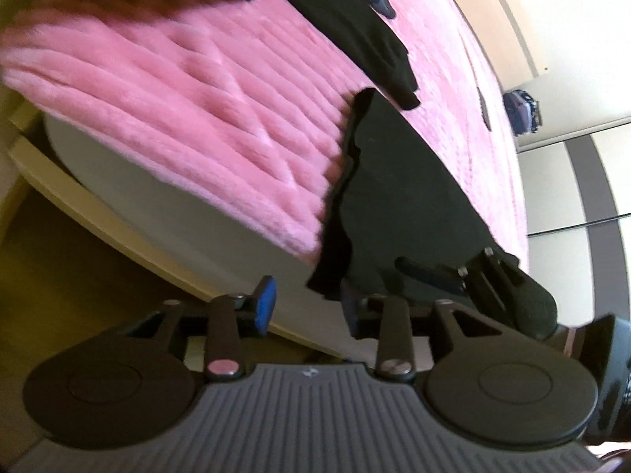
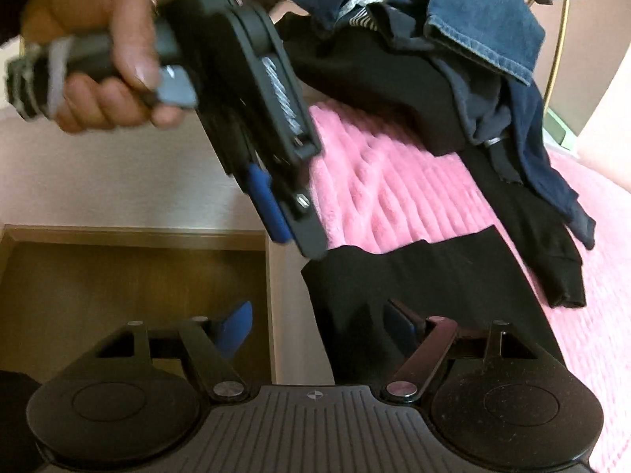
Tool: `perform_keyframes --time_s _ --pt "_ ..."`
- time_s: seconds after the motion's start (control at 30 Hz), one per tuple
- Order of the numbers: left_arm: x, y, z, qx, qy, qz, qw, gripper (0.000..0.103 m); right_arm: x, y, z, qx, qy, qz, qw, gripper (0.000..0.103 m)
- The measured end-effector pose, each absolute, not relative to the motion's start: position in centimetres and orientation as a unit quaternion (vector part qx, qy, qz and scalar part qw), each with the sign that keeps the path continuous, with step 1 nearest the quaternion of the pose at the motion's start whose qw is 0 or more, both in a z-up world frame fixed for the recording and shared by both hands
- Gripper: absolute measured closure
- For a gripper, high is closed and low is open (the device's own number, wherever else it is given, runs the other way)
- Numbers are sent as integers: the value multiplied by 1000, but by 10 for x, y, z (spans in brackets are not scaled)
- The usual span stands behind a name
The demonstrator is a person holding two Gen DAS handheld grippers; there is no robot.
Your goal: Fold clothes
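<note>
A black garment point(image 1: 398, 197) lies on the pink ribbed blanket point(image 1: 177, 110), and its edge hangs over the side of the bed. My left gripper point(image 1: 307, 307) is open, with the garment's lower corner just ahead of the gap between its blue pads. In the right wrist view a hand point(image 2: 102, 47) holds the left gripper point(image 2: 295, 236), whose tip touches the black garment point(image 2: 426, 283) at its corner. My right gripper point(image 2: 319, 323) is wide open; the garment's edge runs between its pads and the right pad point(image 2: 400, 323) lies over the cloth.
A heap of dark and denim clothes point(image 2: 453, 47) sits on the pink blanket point(image 2: 386, 181) behind the garment. Another black piece point(image 1: 355, 27) lies farther up the bed. The white mattress side point(image 1: 157, 181) and pale bed frame point(image 1: 118, 236) drop away. An open wooden compartment point(image 2: 138, 276) is beside the bed.
</note>
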State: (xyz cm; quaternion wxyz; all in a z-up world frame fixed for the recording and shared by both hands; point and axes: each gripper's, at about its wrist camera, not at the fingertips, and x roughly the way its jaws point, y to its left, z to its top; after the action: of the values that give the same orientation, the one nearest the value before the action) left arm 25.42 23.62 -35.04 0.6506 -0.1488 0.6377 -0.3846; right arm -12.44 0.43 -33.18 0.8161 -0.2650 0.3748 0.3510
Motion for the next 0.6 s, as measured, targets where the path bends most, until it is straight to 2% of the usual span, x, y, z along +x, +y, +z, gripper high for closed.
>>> perform_keyframes --time_s 0.07,0.17,0.27,0.3,0.43,0.6 --pt "254 229 -359 -163 641 -386 643 54 -130 -5 -326 -259 380 343 819 27" --pt "253 218 -371 -184 646 -386 632 55 -137 -26 -321 -248 401 312 825 27" --pt "251 211 -375 -196 650 -380 628 66 -141 -49 -320 -237 425 275 829 27" --pt "250 210 -373 -195 650 -379 628 75 -142 -57 -320 -232 432 261 831 27" --pt "246 207 -356 -177 653 -378 632 83 -144 -88 -314 -202 454 205 844 27" --pt "236 179 -297 -109 632 -383 665 94 -153 -143 -296 -129 474 120 863 27"
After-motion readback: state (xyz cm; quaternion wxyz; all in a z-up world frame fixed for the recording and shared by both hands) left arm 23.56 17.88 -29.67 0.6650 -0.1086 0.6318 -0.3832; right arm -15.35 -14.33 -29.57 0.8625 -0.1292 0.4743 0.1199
